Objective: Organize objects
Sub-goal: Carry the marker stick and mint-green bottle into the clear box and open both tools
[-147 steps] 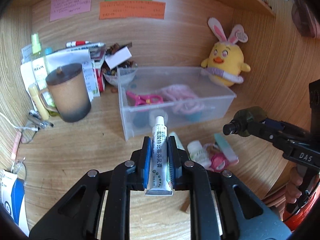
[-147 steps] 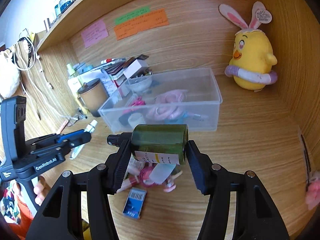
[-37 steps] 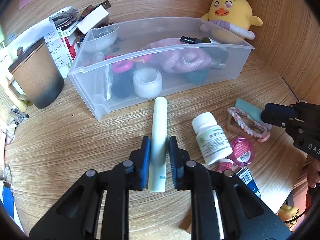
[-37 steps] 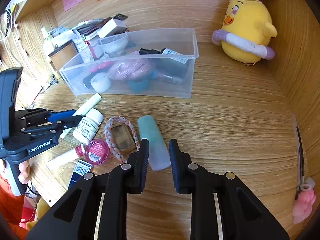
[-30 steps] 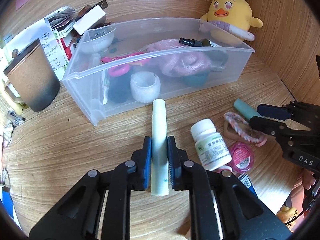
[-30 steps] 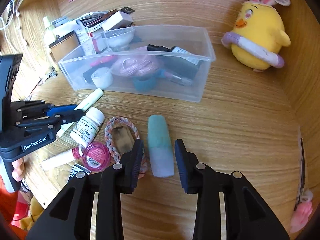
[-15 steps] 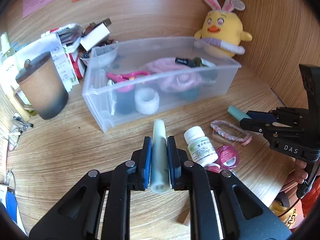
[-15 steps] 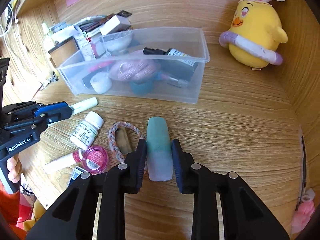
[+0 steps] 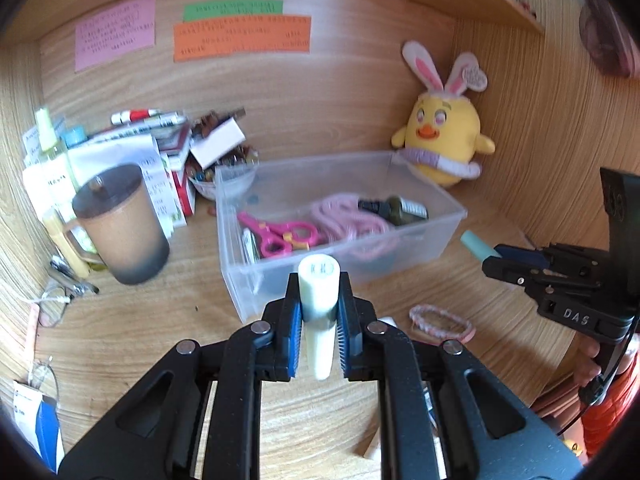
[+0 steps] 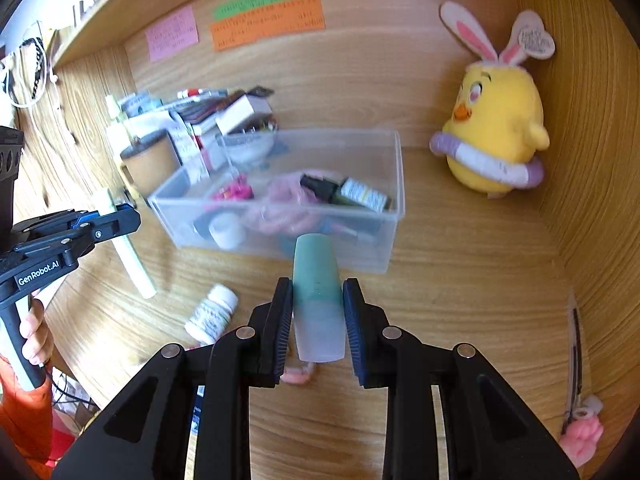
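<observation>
At centre frame the left gripper [image 9: 319, 322] is clamped on a light, stiff white tube [image 9: 319, 300], the right gripper [image 10: 318, 320] on a smooth, slippery teal tube [image 10: 317, 300], both held mid-body

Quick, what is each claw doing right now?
Left gripper: closed on the pale tube.
Right gripper: closed on the teal tube.

A: What is seen against the back wall?

B: A yellow plush chick with pink rabbit ears [image 9: 442, 136] is seated in the right corner of the wooden table [image 9: 120, 340]. Pink, green and orange paper notes [image 9: 242, 38] are stuck on the wall above.

A: And at the left?

B: A brown lidded mug with a dark base [image 9: 120, 222] is stood before a heap of papers, boxes and marker pens [image 9: 156, 140].
</observation>
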### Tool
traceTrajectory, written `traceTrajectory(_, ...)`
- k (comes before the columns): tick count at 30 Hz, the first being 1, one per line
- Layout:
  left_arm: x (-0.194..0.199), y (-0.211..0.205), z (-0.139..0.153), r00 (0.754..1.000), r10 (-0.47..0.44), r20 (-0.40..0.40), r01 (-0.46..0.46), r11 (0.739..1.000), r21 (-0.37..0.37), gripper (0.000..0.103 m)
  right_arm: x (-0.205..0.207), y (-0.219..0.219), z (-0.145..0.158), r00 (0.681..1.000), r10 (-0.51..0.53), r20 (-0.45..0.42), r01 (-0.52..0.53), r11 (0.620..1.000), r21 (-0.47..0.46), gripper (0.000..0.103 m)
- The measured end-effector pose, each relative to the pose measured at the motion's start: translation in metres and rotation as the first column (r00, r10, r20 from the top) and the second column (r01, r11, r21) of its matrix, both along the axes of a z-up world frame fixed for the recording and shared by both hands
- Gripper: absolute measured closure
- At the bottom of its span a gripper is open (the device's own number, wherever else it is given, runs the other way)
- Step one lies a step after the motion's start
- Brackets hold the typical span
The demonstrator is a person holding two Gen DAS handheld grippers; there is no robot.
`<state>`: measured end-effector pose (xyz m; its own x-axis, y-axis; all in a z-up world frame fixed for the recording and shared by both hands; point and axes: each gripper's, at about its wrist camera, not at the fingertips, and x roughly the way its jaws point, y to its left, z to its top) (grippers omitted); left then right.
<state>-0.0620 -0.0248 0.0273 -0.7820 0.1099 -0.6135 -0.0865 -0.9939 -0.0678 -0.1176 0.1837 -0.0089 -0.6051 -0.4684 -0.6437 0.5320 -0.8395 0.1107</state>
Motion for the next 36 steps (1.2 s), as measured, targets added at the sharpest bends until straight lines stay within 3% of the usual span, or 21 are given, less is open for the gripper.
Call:
traceTrajectory(8, -0.005, -0.013, 0.034, 0.995, 0.035, -0.093, -0.034, 0.999, 0.015, 0.088, -0.017, -0.014, 0.025, 0.998, -0.004, -0.056, 0.001, 0.999, -0.048, 0.080)
traceTrajectory(16, -0.031, -0.028, 0.048, 0.990, 0.085, -0.113, -0.082, 0.996, 0.027, 0.088, -0.048, -0.029, 0.038, 0.997, -0.013, -0.078, 0.009, 0.999, -0.052, 0.080)
traceTrajectory(20, -0.053, -0.033, 0.042, 0.993, 0.081, -0.080, -0.078, 0.996, 0.045, 0.088, -0.063, -0.042, 0.034, 0.998, 0.003, -0.063, -0.005, 0.999, -0.033, 0.080)
traceTrajectory(25, -0.075, -0.030, 0.026, 0.993, 0.115, -0.032, -0.116, 0.993, -0.020, 0.088, -0.082, -0.061, 0.020, 0.998, 0.060, -0.001, -0.060, 0.998, -0.032, 0.080)
traceTrajectory(30, -0.093, -0.019, 0.009, 0.993, 0.121, 0.011, -0.120, 0.988, -0.095, 0.088, -0.089, -0.079, 0.008, 0.997, 0.079, 0.003, -0.079, 0.997, 0.021, 0.080)
traceTrajectory(36, -0.107, -0.006, -0.004, 0.995, 0.085, 0.053, -0.079, 0.992, -0.100, 0.087, -0.093, -0.089, -0.004, 0.994, 0.106, 0.024, -0.108, 0.992, 0.060, 0.079)
